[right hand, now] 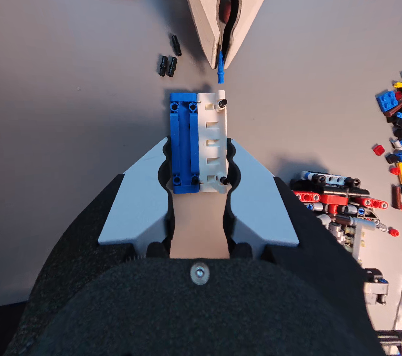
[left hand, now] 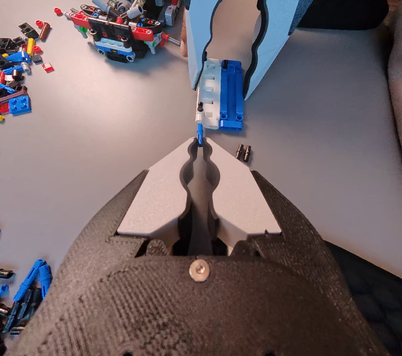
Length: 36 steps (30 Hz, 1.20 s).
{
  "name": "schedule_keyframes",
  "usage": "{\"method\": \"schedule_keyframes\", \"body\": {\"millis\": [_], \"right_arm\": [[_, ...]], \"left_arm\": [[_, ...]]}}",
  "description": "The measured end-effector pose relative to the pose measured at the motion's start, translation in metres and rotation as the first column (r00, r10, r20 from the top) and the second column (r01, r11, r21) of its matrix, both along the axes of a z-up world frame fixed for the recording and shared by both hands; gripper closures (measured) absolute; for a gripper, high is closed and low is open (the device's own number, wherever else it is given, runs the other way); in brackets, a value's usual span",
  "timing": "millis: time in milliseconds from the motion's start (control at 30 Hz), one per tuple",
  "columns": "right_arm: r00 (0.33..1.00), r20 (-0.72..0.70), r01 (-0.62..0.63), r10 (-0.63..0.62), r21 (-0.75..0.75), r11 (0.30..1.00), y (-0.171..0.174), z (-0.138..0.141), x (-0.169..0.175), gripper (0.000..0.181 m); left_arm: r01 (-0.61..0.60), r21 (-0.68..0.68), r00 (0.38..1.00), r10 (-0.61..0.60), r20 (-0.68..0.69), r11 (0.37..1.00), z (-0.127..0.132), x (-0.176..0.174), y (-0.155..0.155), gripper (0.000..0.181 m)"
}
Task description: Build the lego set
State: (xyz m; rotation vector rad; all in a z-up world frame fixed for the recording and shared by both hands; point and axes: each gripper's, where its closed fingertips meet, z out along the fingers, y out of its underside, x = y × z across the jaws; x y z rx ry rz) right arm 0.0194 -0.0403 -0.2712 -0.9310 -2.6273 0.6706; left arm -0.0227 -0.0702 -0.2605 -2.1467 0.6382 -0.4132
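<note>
The left gripper point(left hand: 200, 139) pinches a tiny, light, stiff blue pin point(left hand: 199, 133) by its tail. The right gripper point(right hand: 198, 143) has its jaws clamped across the rigid blue-and-white panel pair point(right hand: 198, 141), steadying it on the table point(right hand: 87, 106).

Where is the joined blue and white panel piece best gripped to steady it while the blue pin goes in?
Across its two long outer edges, coming in from the end away from the blue pin. The blue and white panel piece lies flat with straight parallel sides, and the right gripper already straddles it so, leaving the near end free for the left gripper.
</note>
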Motion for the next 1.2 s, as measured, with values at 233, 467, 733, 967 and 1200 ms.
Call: {"method": "schedule_keyframes", "body": {"millis": [233, 467, 733, 967, 1200], "right_arm": [[1.0, 0.0, -0.013, 0.013, -0.006, 1.0, -0.002, 0.0, -0.001, 0.132], [1.0, -0.013, -0.024, 0.024, -0.02, 1.0, -0.003, 0.0, -0.001, 0.132], [0.999, -0.012, -0.043, 0.042, -0.018, 0.999, -0.002, 0.0, 0.0, 0.133], [0.999, -0.007, -0.046, 0.045, -0.014, 0.999, -0.002, 0.0, -0.001, 0.132], [0.999, -0.004, -0.048, 0.048, -0.006, 0.999, -0.002, 0.0, 0.0, 0.133]], "left_arm": [[0.023, 0.015, 0.999, -0.022, -0.038, 1.0, -0.002, 0.001, 0.002, 0.179], [0.046, -0.015, 0.996, -0.047, -0.07, 0.999, -0.008, 0.0, 0.003, 0.179], [0.072, -0.034, 0.995, -0.074, -0.061, 0.997, -0.009, 0.001, 0.003, 0.18], [0.044, -0.111, 0.994, -0.054, -0.091, 0.993, -0.011, 0.001, 0.001, 0.18], [0.035, -0.164, 0.995, -0.049, -0.084, 0.986, -0.011, 0.002, 0.001, 0.18]]}}
